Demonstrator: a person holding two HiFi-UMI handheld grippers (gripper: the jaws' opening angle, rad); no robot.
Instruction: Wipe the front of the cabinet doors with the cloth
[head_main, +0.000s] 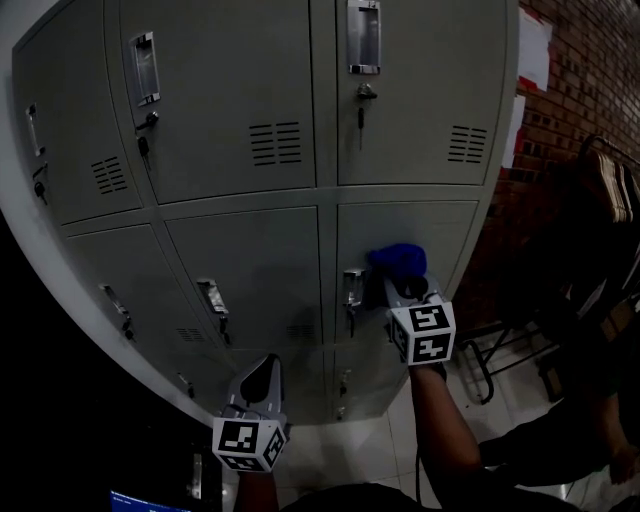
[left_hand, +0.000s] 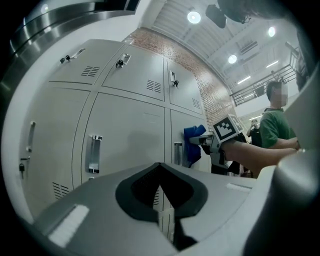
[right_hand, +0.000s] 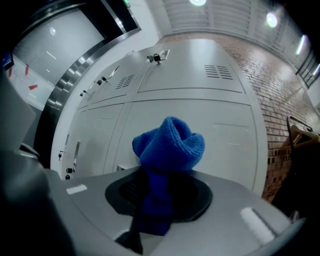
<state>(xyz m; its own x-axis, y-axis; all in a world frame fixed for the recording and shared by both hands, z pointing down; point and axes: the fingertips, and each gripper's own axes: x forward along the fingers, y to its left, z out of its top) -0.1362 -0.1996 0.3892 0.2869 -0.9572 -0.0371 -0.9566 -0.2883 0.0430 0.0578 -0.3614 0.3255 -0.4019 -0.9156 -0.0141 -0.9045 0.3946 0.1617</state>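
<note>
Cloth (head_main: 397, 260), blue and bunched, sits pinched in the right gripper (head_main: 401, 286) against a right-hand cabinet door (head_main: 445, 235), while the left gripper (head_main: 267, 370) hangs nearer, jaws together, empty.

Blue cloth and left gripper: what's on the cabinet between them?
A metal door handle, just left of the blue cloth, then grey door fronts down to the left gripper. The head view shows it.

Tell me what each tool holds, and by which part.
Right tool is shut on the blue cloth, pinching its lower folds. Left tool is shut, holding nothing.
</note>
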